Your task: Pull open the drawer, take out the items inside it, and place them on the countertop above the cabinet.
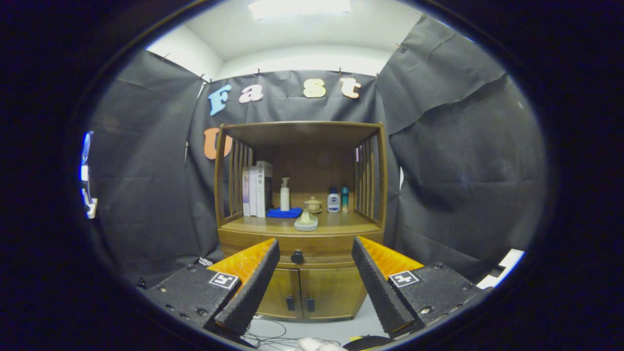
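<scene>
A wooden cabinet (300, 195) stands against the black cloth wall (463, 170), and everything else sits in relation to it. Its upper part is an open shelf bay with slatted sides under a flat top board; below that lies the countertop (341, 225), then a shut drawer (312, 245), then two lower doors (312, 292) with small dark handles.

On the countertop, at the cabinet's back left, a few books (257, 189) stand upright. Just right of them a white spray bottle (284, 194) stands above a folded blue cloth (284, 212). Near the countertop's front middle sits a pale lidded dish (306, 222), with a small cream pot (313, 204) behind it. Toward the back right stand a white bottle with a blue cap (333, 200) and a slim teal bottle (344, 198) beside it.

The drawer's round dark knob (297, 256) sits at the drawer front's middle, directly under the countertop.

The gripper (316, 253) is held before the cabinet, its fingers spread wide and holding nothing. The knob shows in the gap between the fingertips, nearer the left one and beyond them, untouched.

Thin cables (273, 334) lie on the floor in front of the cabinet's doors.
</scene>
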Tool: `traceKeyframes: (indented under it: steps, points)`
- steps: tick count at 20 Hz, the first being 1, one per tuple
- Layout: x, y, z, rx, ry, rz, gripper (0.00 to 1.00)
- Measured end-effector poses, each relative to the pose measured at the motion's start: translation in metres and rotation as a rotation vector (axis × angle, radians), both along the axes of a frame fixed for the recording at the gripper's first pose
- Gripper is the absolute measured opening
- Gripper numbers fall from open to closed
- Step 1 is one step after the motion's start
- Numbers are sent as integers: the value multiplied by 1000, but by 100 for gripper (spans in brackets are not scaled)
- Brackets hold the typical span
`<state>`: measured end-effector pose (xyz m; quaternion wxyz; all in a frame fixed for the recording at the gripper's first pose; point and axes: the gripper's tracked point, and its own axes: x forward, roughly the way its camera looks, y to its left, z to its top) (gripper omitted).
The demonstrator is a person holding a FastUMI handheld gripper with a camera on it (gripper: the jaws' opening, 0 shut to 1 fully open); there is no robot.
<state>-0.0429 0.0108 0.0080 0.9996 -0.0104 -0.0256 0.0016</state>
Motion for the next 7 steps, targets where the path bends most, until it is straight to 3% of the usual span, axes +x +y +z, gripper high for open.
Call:
traceKeyframes:
  steps: [7]
  points:
    - [3,-12,-6,40,14,-19,98]
